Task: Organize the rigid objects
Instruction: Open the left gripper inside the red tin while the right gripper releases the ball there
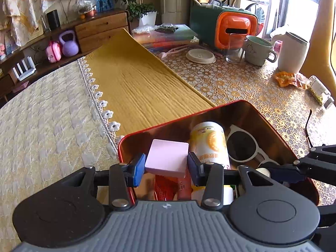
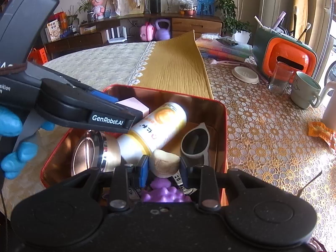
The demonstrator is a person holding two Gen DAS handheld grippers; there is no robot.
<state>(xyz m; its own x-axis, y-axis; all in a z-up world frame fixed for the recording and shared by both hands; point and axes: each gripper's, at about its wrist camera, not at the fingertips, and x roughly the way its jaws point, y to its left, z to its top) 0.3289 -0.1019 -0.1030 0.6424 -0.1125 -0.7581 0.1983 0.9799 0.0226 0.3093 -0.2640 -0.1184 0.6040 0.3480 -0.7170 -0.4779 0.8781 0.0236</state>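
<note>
Left wrist view: low centre, the left hand-held gripper point(image 1: 166, 166) clamps a flat pink plastic block point(image 1: 167, 157) by its side edges over the red metal tin point(image 1: 273, 124) on the bench; it looks light, stiff and smooth

Right wrist view: bottom centre, the right hand-held gripper point(image 2: 163, 167) pinches a cream rounded stopper-like piece point(image 2: 164, 164), seemingly light and hard, above the same tin

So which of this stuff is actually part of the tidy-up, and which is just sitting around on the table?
In play:
- red tin
- pink block in the left gripper
- beige rounded piece in the right gripper
- yellow can, white sunglasses, gold-lidded jar, already in the tin

Lying about:
- mug
- drinking glass
- orange box
- snack packet
</note>
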